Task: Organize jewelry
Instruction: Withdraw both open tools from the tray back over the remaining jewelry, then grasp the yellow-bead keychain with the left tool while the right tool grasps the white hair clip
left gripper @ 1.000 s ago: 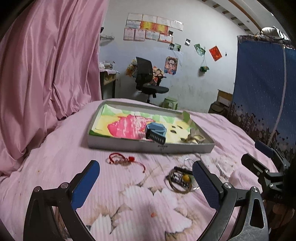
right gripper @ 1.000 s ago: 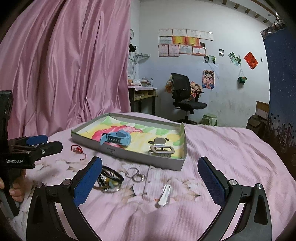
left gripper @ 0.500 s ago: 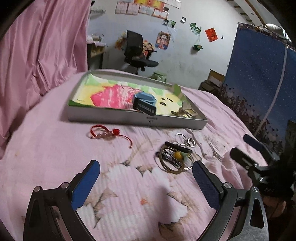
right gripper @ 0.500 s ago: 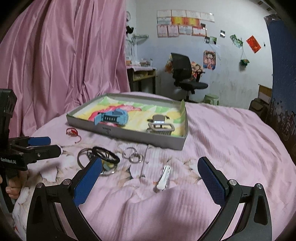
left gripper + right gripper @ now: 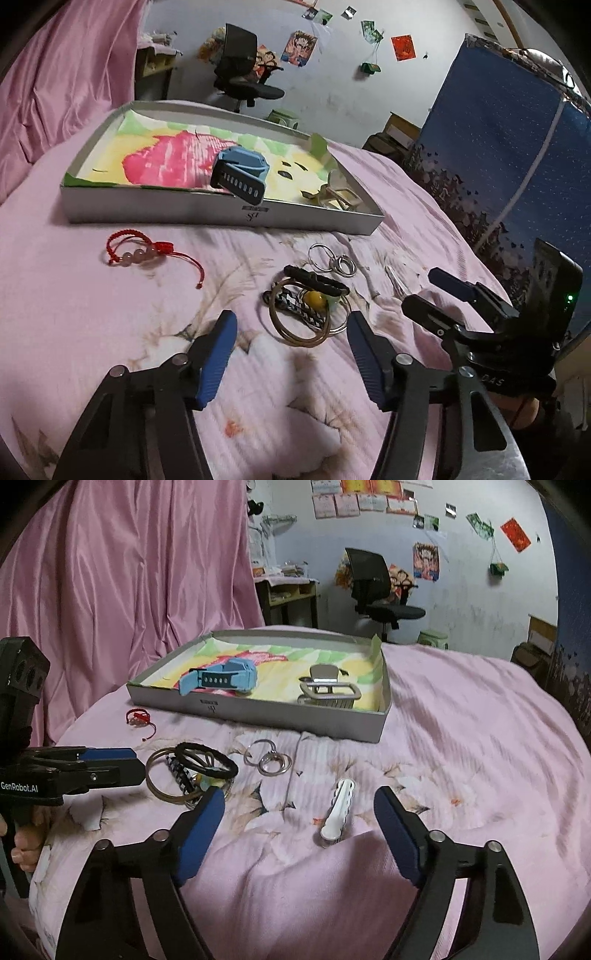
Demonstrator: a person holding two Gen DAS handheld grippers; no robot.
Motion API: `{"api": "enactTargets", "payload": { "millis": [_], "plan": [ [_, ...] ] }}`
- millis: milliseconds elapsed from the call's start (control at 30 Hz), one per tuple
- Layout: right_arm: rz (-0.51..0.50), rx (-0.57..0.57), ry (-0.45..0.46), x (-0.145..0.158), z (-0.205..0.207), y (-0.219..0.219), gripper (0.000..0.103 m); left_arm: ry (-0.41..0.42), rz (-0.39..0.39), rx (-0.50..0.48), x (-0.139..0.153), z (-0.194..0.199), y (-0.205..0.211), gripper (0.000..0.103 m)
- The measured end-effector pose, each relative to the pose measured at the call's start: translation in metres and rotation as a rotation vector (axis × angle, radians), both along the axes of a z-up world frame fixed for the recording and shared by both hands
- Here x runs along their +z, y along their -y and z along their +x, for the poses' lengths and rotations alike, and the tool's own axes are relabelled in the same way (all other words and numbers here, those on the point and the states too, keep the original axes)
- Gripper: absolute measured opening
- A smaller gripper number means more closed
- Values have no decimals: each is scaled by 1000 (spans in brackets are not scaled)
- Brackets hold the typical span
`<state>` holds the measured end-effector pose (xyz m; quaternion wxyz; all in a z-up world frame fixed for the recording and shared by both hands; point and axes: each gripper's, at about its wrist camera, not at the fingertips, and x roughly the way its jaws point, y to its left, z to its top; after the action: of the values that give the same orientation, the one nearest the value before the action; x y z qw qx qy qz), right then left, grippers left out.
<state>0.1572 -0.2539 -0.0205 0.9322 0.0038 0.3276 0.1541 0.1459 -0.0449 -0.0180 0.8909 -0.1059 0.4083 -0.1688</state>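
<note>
A tangle of brass bangles, black hair ties and a yellow bead (image 5: 308, 308) lies on the pink floral bedspread (image 5: 110, 325) at 6 o'clock from the shallow grey cardboard tray (image 5: 207, 212), just ahead of the empty, parted fingers of the left gripper (image 5: 290, 345), while the right gripper (image 5: 299, 825) likewise gapes empty around a white hair clip (image 5: 338, 812).

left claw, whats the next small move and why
Probably ease the left claw forward and down onto the bangle pile. Its jaws are open with nothing between them, the pile lies just ahead on the bedspread, and it is still outside the tray.
</note>
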Motion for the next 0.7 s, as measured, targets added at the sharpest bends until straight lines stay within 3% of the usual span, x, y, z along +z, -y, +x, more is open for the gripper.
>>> {"api": "enactTargets", "payload": {
  "millis": [333, 500, 700],
  "plan": [
    [66, -21, -131, -21, 21, 5, 54, -42, -4, 13, -9, 8, -2, 42],
    [77, -26, -160, -27, 22, 4, 47, -59, 4, -11, -12, 10, 1, 26],
    [86, -30, -172, -30, 21, 3, 30, -65, -9, -23, -12, 7, 3, 8]
  ]
}}
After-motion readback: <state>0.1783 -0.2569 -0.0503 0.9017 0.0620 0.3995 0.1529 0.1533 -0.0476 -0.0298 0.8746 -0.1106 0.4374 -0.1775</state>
